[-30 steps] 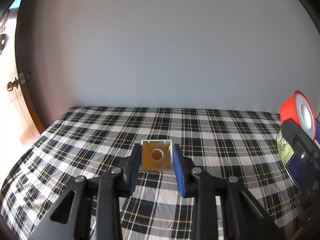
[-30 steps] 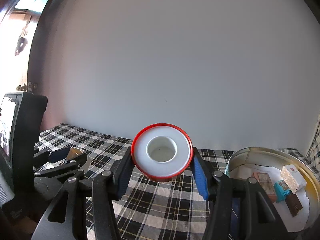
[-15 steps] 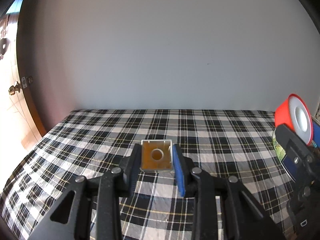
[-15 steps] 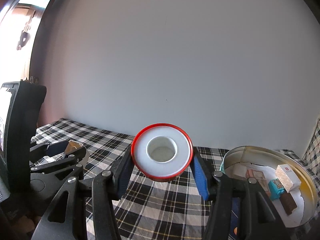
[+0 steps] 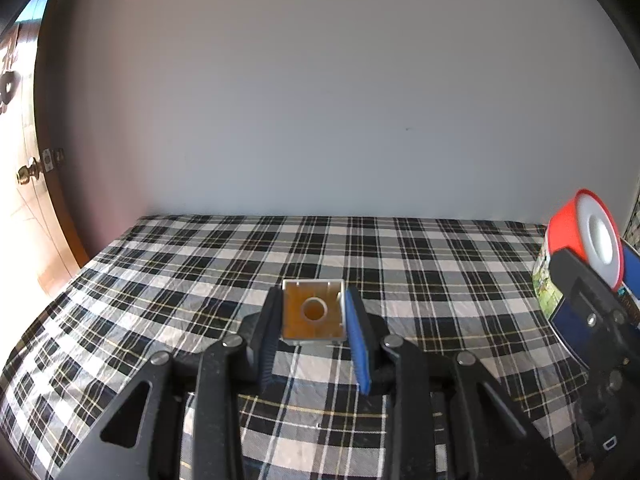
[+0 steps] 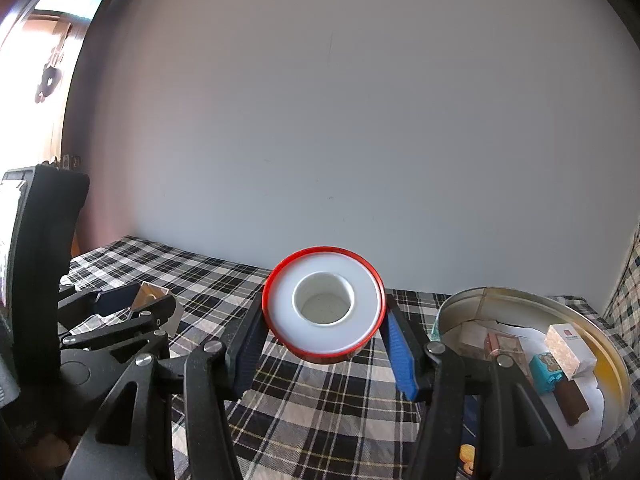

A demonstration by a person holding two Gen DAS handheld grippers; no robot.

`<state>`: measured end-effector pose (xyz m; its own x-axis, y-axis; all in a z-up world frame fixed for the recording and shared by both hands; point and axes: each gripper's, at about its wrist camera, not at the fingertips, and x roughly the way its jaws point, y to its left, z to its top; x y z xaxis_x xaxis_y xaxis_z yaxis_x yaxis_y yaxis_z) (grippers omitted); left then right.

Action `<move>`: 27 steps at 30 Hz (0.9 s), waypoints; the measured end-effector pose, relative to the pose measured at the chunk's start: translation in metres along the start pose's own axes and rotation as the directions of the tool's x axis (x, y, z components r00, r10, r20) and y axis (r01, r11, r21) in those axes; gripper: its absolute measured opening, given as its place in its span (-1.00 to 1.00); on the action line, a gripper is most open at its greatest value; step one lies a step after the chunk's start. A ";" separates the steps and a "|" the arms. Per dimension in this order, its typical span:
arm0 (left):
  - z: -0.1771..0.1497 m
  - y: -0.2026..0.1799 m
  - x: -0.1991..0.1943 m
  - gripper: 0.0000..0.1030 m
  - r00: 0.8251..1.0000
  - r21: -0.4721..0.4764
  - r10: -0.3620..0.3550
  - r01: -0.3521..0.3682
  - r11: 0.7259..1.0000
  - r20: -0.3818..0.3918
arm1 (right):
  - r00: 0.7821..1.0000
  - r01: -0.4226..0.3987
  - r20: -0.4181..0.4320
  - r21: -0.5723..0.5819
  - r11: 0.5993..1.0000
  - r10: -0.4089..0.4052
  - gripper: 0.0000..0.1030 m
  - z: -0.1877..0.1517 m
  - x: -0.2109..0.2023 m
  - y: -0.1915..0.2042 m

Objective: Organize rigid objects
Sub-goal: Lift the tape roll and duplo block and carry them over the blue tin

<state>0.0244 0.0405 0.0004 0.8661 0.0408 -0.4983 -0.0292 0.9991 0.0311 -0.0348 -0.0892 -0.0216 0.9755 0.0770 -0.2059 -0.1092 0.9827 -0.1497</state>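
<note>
Above the checked cloth both grippers are loaded, so the step in hand looks like the carry between picking up and putting away. The left gripper is clamped on a small square block, amber-faced with a round hole in the middle and a pale metal-looking rim, held clear of the cloth. The right gripper grips a red-rimmed white reel by its sides, its hollow core facing the camera. To the right lies a round tin, tilted in this view, already holding a few small boxes. I judge the next move calls for bringing the reel over the tin, lowering it onto a free patch inside, and only then releasing.
</note>
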 end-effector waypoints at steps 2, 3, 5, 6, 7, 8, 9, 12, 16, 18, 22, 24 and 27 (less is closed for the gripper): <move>0.000 -0.002 -0.001 -0.41 1.000 -0.002 -0.004 0.004 1.000 -0.003 | 1.000 -0.001 0.001 0.001 1.000 0.001 0.11 -0.001 -0.002 -0.001; 0.000 -0.003 -0.001 -0.41 1.000 -0.001 -0.005 0.005 1.000 -0.002 | 1.000 -0.002 0.001 0.001 1.000 0.002 0.11 -0.001 -0.003 -0.002; 0.000 -0.006 -0.004 -0.41 1.000 0.004 -0.004 0.004 1.000 0.002 | 1.000 -0.004 0.002 0.000 1.000 0.004 0.11 -0.002 -0.004 -0.002; 0.000 -0.007 -0.004 -0.41 1.000 0.005 -0.005 0.005 1.000 0.003 | 1.000 -0.004 0.004 0.000 1.000 0.004 0.11 -0.002 -0.005 -0.002; 0.000 -0.008 -0.005 -0.41 1.000 0.005 -0.006 0.006 1.000 0.003 | 1.000 -0.005 0.005 0.001 1.000 0.005 0.11 -0.002 -0.005 -0.002; 0.000 -0.009 -0.006 -0.41 1.000 0.004 -0.007 0.006 1.000 0.003 | 1.000 -0.007 0.006 0.003 1.000 0.007 0.11 -0.002 -0.007 -0.003; 0.000 -0.009 -0.006 -0.41 1.000 0.003 -0.007 0.007 1.000 0.003 | 1.000 -0.007 0.006 0.003 1.000 0.007 0.11 -0.003 -0.007 -0.004; 0.000 -0.010 -0.007 -0.41 1.000 -0.001 -0.010 0.010 1.000 0.000 | 1.000 -0.006 0.011 -0.001 1.000 0.006 0.11 -0.003 -0.010 -0.004; 0.000 -0.012 -0.007 -0.41 1.000 -0.004 -0.016 0.016 1.000 -0.005 | 1.000 -0.007 0.019 -0.007 1.000 0.007 0.11 -0.004 -0.014 -0.004; 0.000 -0.013 -0.007 -0.41 1.000 -0.006 -0.018 0.018 1.000 -0.006 | 1.000 -0.002 0.027 -0.012 1.000 0.002 0.11 -0.004 -0.018 -0.006; 0.000 -0.014 -0.007 -0.41 1.000 -0.009 -0.021 0.021 1.000 -0.011 | 0.999 0.000 0.035 -0.012 1.000 0.000 0.11 -0.005 -0.022 -0.009; 0.000 -0.015 -0.007 -0.41 1.000 -0.009 -0.023 0.023 1.000 -0.013 | 0.999 0.002 0.042 -0.007 1.000 -0.001 0.11 -0.005 -0.025 -0.011; 0.000 -0.018 -0.008 -0.41 1.000 -0.003 -0.021 0.021 1.000 -0.009 | 0.999 0.003 0.048 -0.002 1.000 -0.003 0.11 -0.005 -0.031 -0.014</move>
<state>0.0178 0.0226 0.0039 0.8620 0.0204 -0.5065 -0.0129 0.9997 0.0182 -0.0641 -0.1063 -0.0176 0.9838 0.0825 -0.1593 -0.1070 0.9825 -0.1522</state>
